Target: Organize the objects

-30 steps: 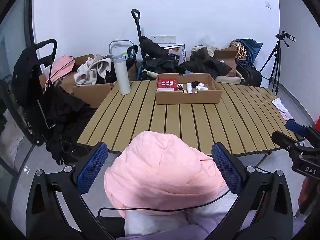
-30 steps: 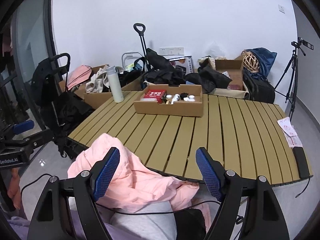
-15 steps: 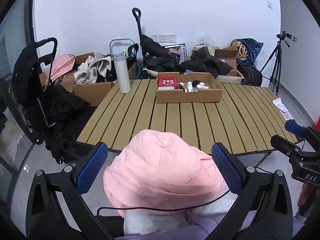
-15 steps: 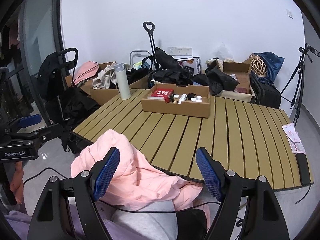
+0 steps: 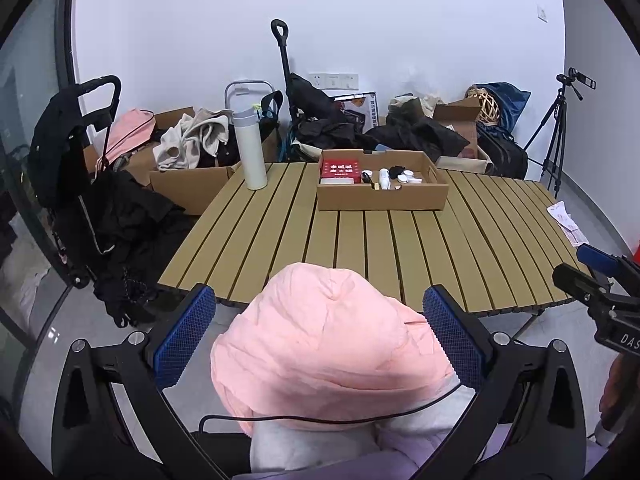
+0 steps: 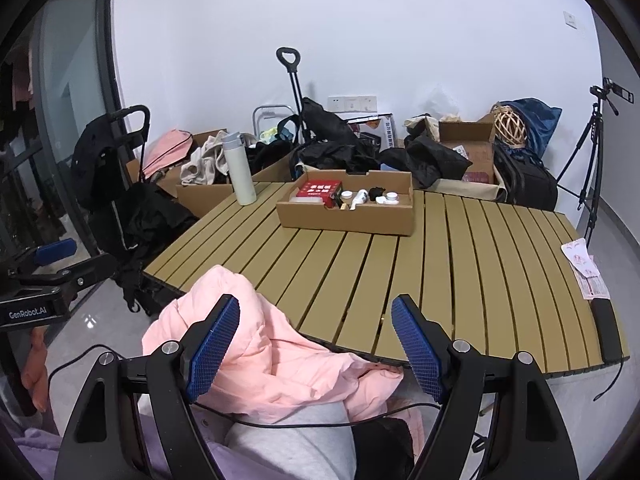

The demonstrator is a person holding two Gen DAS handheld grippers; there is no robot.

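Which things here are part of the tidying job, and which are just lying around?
Job:
- puffy pink jacket
- shallow cardboard tray of small items
- tall white insulated bottle

Lying about:
- black camera tripod
- woven rattan ball
- black folded stroller

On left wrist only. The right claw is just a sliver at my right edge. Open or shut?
Observer: Open. In the right wrist view the right claw has its fingers wide apart and grips nothing.
Operator: Anything on the table's right side that I can't see past that claw?
Observer: Yes. A flat black object lies at the near right edge of the table, just nearer than the paper sheet.
Operator: Is it hanging off?
Observer: Its near end reaches the table edge; I can't tell whether it overhangs.
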